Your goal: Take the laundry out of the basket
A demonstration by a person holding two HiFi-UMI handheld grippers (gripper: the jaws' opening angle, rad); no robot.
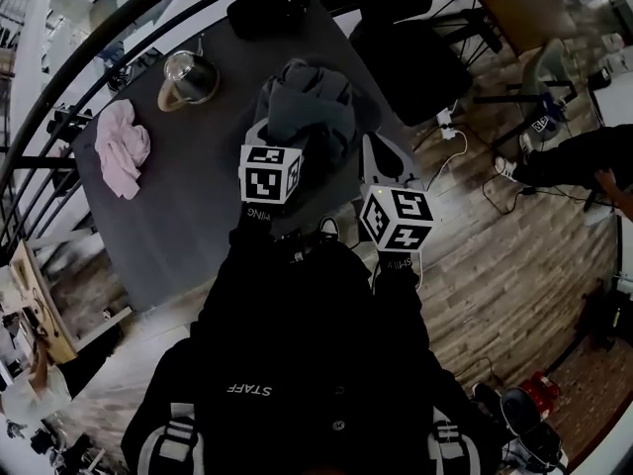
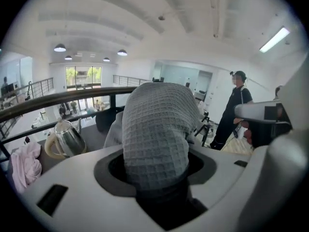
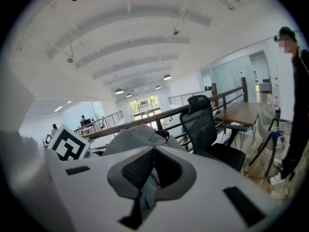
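Observation:
A grey waffle-weave towel (image 2: 154,134) fills the left gripper view, rising from between the jaws of my left gripper (image 2: 155,187), which is shut on it. In the head view the grey laundry bundle (image 1: 309,107) hangs over the dark table (image 1: 188,216), with my left gripper (image 1: 269,137) at its near left side and my right gripper (image 1: 371,146) at its near right. My right gripper (image 3: 148,175) is shut on a thin fold of light grey cloth (image 3: 133,138) that spreads out beyond its pads. A black basket-like shape (image 1: 267,10) sits at the table's far end.
A pink cloth (image 1: 121,148) lies on the table's left part, and a metal kettle (image 1: 188,77) stands behind it. A railing (image 1: 59,117) curves round the table's far and left sides. A black office chair (image 1: 410,62) and a wooden table (image 1: 514,8) stand to the right. A person (image 2: 235,108) stands nearby.

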